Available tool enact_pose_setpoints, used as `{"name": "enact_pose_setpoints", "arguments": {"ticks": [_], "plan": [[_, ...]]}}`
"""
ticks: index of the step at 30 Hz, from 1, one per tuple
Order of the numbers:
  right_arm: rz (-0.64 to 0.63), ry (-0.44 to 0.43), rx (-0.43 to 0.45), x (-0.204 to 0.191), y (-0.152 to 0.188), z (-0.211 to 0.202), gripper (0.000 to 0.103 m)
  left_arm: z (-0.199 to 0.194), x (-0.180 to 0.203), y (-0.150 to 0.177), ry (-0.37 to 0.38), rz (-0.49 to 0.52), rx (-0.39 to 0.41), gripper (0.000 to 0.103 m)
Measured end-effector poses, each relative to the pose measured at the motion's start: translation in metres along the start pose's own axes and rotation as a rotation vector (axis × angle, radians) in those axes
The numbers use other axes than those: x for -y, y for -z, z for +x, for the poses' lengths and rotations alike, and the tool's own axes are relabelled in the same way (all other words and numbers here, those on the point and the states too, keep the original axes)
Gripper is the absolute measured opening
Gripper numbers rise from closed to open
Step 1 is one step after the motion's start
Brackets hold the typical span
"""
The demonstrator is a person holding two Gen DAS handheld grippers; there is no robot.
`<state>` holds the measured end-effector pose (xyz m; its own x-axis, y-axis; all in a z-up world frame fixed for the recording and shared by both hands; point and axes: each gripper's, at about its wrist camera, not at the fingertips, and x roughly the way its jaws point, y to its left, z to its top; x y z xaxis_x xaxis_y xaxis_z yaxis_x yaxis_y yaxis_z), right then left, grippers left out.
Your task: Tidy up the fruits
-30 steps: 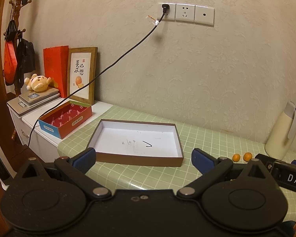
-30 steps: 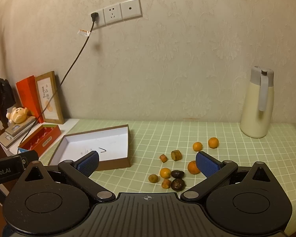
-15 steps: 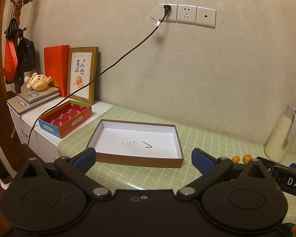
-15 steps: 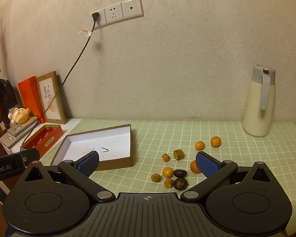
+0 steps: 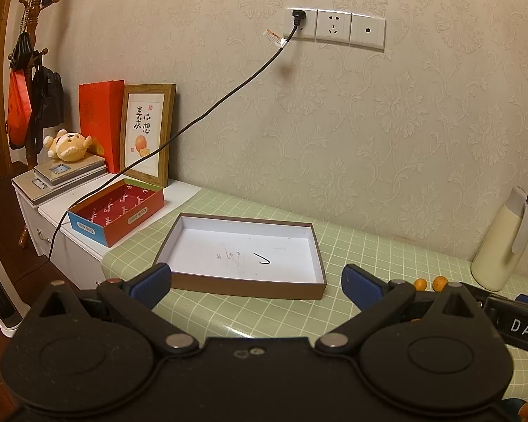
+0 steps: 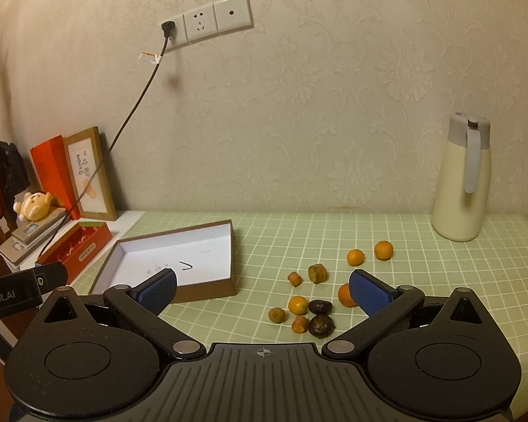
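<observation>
A shallow brown box with a white inside (image 5: 243, 255) lies empty on the green checked tablecloth; it also shows in the right wrist view (image 6: 179, 260). Several small fruits lie loose right of it: orange ones (image 6: 383, 249), (image 6: 355, 257), (image 6: 298, 305), dark brown ones (image 6: 321, 325) and small brownish pieces (image 6: 316, 273). My left gripper (image 5: 255, 286) is open and empty, above the table's front edge before the box. My right gripper (image 6: 262, 290) is open and empty, hovering just short of the fruit cluster. Two orange fruits (image 5: 440, 283) show in the left wrist view.
A cream thermos (image 6: 463, 179) stands at the back right by the wall. A red and blue open box (image 5: 118, 209), a framed picture (image 5: 146, 133), a red bag, a plush toy (image 5: 67, 146) and a scale sit on a white cabinet at the left. A black cable (image 5: 211, 109) hangs from the wall socket.
Both grippers have drifted slightly; the right one has shifted a little so the fruits sit further right and higher in view. Both stay open and empty.
</observation>
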<state>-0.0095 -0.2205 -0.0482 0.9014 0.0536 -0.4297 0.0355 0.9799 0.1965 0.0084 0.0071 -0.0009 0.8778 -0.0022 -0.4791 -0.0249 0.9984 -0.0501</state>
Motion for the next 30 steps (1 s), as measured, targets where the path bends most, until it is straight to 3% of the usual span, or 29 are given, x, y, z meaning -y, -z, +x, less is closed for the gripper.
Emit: {"name": "enact_pose_setpoints", "arguments": {"ticks": [30], "plan": [[0.018,-0.023,0.009,0.0056,-0.0003,-0.0005,0.103,0.0017,0.0023,-0.0005,0.014,0.012,0.011,0.097]]}}
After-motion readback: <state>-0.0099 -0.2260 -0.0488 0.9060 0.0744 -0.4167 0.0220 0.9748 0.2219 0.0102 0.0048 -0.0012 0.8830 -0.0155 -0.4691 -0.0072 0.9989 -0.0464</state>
